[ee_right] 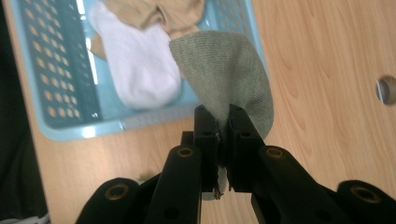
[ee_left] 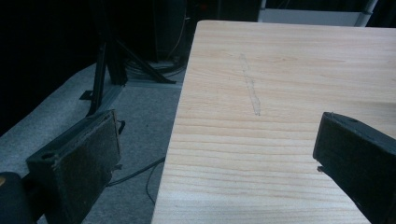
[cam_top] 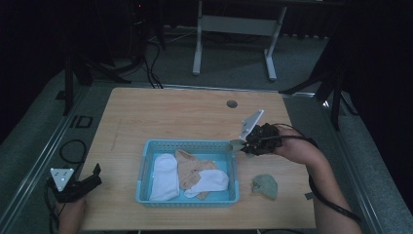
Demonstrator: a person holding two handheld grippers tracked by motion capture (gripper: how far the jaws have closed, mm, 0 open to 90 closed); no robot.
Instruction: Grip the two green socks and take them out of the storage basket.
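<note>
Right tool (ee_right: 223,140) pinching grey-green sock (ee_right: 229,70), apparently beside basket (ee_right: 60,126)

baskets: 1 blue (cam_top: 188,145) | white socks: 2 (cam_top: 164,175) | tan socks: 1 (cam_top: 187,168) | grey-green socks: 2 (cam_top: 265,185) | hand-held grippers: 2 (cam_top: 237,144)

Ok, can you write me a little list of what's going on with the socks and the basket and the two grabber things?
right gripper: shut on a green sock, beside the basket's right edge
left gripper: open, holds nothing, at the table's near left corner
basket: blue, on the table
in the basket: two white socks, one tan sock
second green sock: on the table, right of the basket
</note>
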